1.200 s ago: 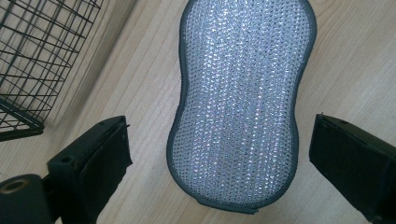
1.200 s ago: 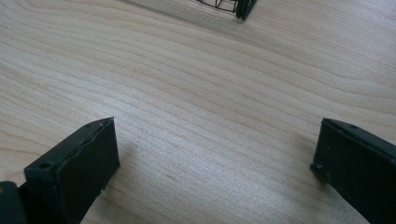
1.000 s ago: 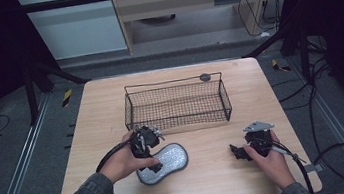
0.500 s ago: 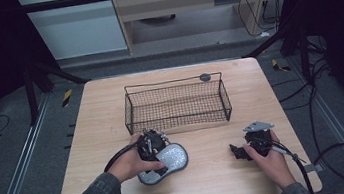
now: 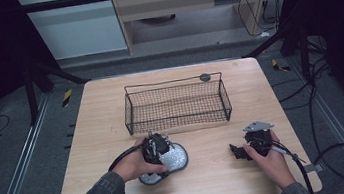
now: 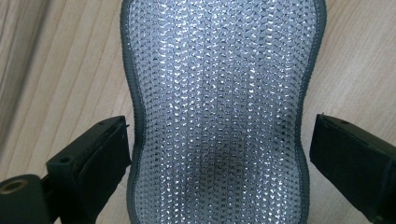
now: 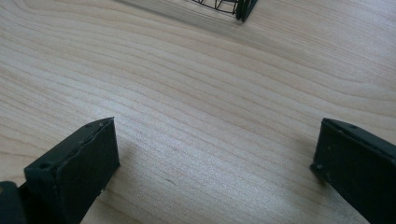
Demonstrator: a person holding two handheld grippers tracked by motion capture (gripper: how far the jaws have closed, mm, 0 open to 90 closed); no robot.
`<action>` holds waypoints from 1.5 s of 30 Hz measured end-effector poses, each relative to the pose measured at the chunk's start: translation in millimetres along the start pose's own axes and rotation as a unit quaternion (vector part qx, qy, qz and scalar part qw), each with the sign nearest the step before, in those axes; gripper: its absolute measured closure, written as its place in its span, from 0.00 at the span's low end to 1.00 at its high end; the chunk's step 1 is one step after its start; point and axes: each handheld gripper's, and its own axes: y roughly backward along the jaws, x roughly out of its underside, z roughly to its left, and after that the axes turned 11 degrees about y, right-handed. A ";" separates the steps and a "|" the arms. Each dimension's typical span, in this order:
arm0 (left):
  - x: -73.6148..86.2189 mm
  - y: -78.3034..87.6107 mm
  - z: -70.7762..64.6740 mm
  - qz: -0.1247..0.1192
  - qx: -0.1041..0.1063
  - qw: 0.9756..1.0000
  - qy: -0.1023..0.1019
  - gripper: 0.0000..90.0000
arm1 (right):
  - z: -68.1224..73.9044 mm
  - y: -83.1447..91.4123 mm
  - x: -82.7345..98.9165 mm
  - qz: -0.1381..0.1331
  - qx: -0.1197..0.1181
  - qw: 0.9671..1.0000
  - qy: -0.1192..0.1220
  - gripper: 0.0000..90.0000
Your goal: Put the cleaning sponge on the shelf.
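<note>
A silver glittery scrub pad with a dark grey rim lies flat on the wooden table, in front of the wire basket. My left gripper hangs right over the pad, pointing down. In the left gripper view the pad lies between the two open jaws, one on each side of its narrow waist, neither pressing it. My right gripper rests low on the table at the front right, open, with bare wood between its jaws.
The black wire basket stands empty at the table's middle, and its near corner shows at the top of the right gripper view. A small dark disc lies behind the basket. Cables trail from both grippers over the front edge.
My left gripper has moved right and down, from beside the pad to directly over it, straddling it. The right gripper has stayed put.
</note>
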 end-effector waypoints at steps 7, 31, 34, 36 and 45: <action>-3.5 -7.4 3.7 0.000 0.004 1.000 -0.002 0.04 | 0.2 -0.1 -0.2 0.000 0.000 1.000 -0.001 0.00; -1.9 -16.6 10.2 -0.013 0.010 1.000 0.004 0.06 | 0.3 0.0 -0.2 0.000 -0.001 1.000 -0.002 0.00; -0.8 -15.0 9.7 -0.017 0.007 1.000 0.002 0.09 | 0.2 -0.1 -0.2 0.000 0.000 1.000 -0.001 0.00; 0.4 -13.2 9.4 -0.021 0.005 1.000 0.001 0.10 | 0.3 0.0 -0.2 -0.001 -0.001 1.000 -0.002 0.00; 8.3 9.8 11.0 -0.051 -0.007 0.999 -0.001 0.11 | 0.3 -0.1 -0.3 -0.001 0.000 1.000 -0.002 0.00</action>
